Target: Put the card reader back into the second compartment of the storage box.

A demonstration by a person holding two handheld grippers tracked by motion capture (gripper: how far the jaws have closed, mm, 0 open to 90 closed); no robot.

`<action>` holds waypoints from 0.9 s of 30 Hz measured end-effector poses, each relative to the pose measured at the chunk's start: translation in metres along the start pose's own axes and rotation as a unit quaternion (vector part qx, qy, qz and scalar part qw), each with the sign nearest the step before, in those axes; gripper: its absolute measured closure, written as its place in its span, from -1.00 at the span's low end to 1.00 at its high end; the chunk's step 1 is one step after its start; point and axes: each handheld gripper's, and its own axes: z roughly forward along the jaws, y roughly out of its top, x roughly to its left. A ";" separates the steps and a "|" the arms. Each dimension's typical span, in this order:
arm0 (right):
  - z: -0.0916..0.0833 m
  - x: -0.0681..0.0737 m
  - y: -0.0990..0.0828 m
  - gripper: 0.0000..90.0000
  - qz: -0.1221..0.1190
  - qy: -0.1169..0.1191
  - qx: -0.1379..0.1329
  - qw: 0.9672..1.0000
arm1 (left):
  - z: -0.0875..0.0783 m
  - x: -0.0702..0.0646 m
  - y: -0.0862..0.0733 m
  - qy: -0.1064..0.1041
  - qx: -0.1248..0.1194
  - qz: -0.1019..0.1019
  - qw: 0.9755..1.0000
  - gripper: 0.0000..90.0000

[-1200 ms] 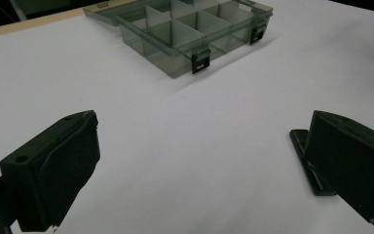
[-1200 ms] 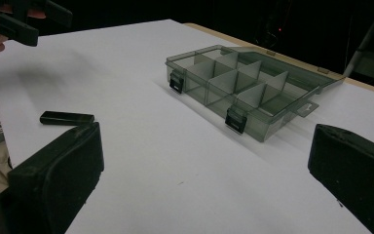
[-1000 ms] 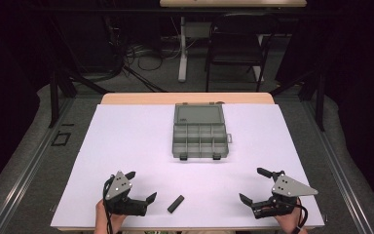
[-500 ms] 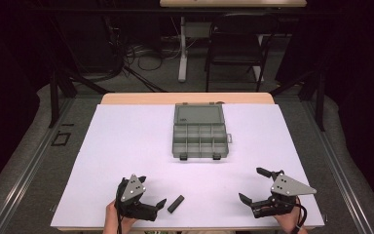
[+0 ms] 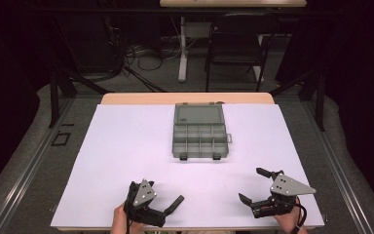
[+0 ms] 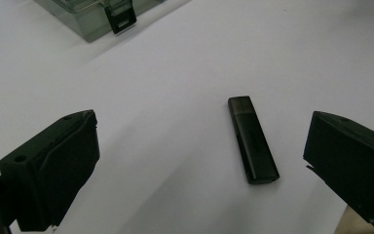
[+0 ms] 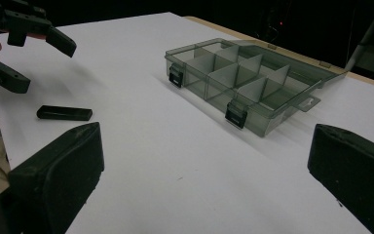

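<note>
A small black USB stick (image 5: 175, 203) lies flat near the front edge of the white table sheet (image 5: 126, 146). My left gripper (image 5: 155, 202) is just left of it and open. In the left gripper view the stick (image 6: 252, 141) rests on the sheet between and ahead of the wide-apart jaws of the left gripper (image 6: 202, 131), nearer the right one, untouched. A grey clear compartment box (image 5: 200, 131) stands open at the table's middle, its lid laid back. My right gripper (image 5: 254, 185) is open at the front right, holding nothing. From there I see the box (image 7: 243, 83) and the stick (image 7: 64, 113).
The box's front latch (image 6: 119, 17) hangs down toward me. A person's hands hold both grippers at the front table edge. Beyond the table's far wooden edge (image 5: 187, 97) stand a dark chair (image 5: 236, 48) and cables on the floor.
My left gripper has moved right along the front edge, from well left of the stick to right beside it. The right gripper, stick and box have stayed put.
</note>
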 end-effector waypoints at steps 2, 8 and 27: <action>0.000 0.000 0.000 -1.00 0.000 0.000 0.000 1.000 | 0.002 -0.004 0.000 0.003 0.005 0.005 1.000 -1.00; 0.000 0.000 0.000 -1.00 0.000 -0.002 0.000 1.000 | 0.008 -0.009 0.000 -0.001 0.018 0.009 1.000 -1.00; 0.001 -0.001 -0.001 -1.00 0.006 -0.001 0.003 1.000 | 0.020 -0.025 -0.003 -0.019 0.031 -0.032 0.999 0.08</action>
